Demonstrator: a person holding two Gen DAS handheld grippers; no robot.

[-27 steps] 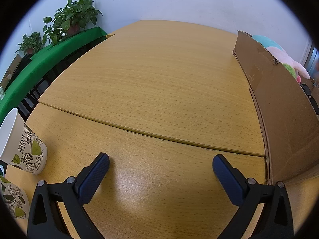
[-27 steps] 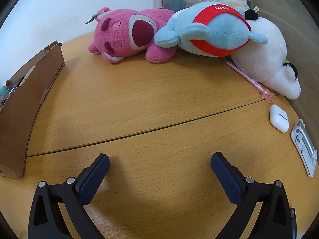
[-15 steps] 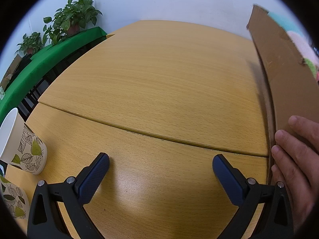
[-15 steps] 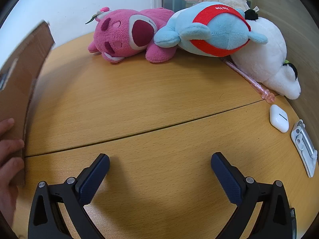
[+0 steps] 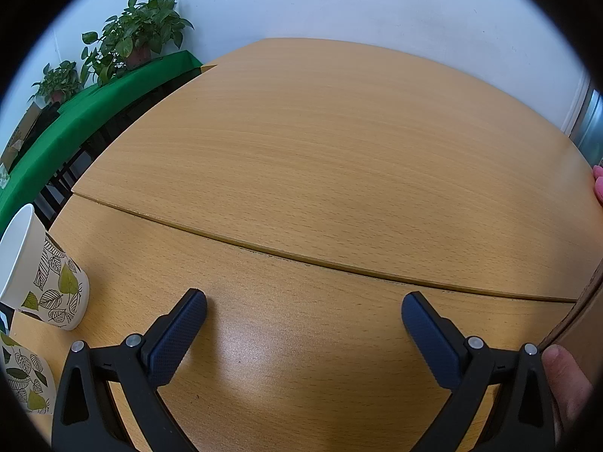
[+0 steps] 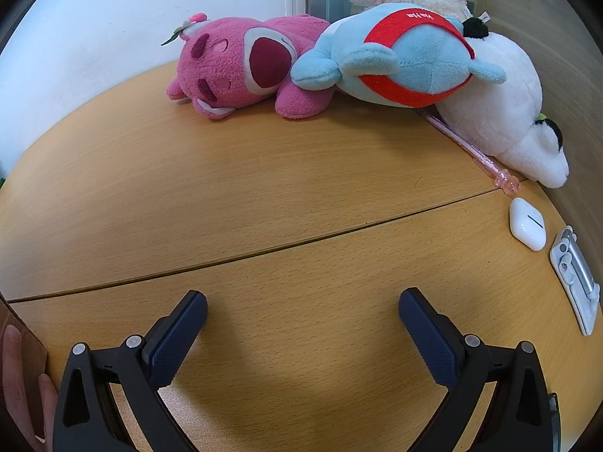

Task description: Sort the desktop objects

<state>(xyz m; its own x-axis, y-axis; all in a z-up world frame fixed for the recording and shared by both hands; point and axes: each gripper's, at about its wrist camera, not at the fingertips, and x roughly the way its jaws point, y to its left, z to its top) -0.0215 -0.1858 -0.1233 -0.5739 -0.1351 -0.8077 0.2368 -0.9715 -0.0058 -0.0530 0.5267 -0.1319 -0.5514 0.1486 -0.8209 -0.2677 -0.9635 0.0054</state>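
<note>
My left gripper (image 5: 303,309) is open and empty, resting low over the wooden table (image 5: 320,158). My right gripper (image 6: 302,307) is open and empty over the same table (image 6: 226,196). At the back of the right wrist view lie a pink plush (image 6: 241,67), a blue and red plush (image 6: 399,56) and a white plush (image 6: 505,113). A pink pen (image 6: 471,150), a white earbud case (image 6: 527,224) and a silver clip (image 6: 574,278) lie at the right. Two leaf-print paper cups (image 5: 41,275) stand at the left of the left wrist view.
A bare hand (image 5: 569,380) holds a brown cardboard box edge (image 5: 588,301) at the far right of the left wrist view; hand (image 6: 19,384) and box corner (image 6: 26,342) also show at the lower left of the right wrist view. Potted plants (image 5: 135,34) stand on a green-covered bench (image 5: 75,113).
A hand took hold of the cardboard box and pulled it back toward the near edge, out from between the two views. Both grippers have stayed still and open.
</note>
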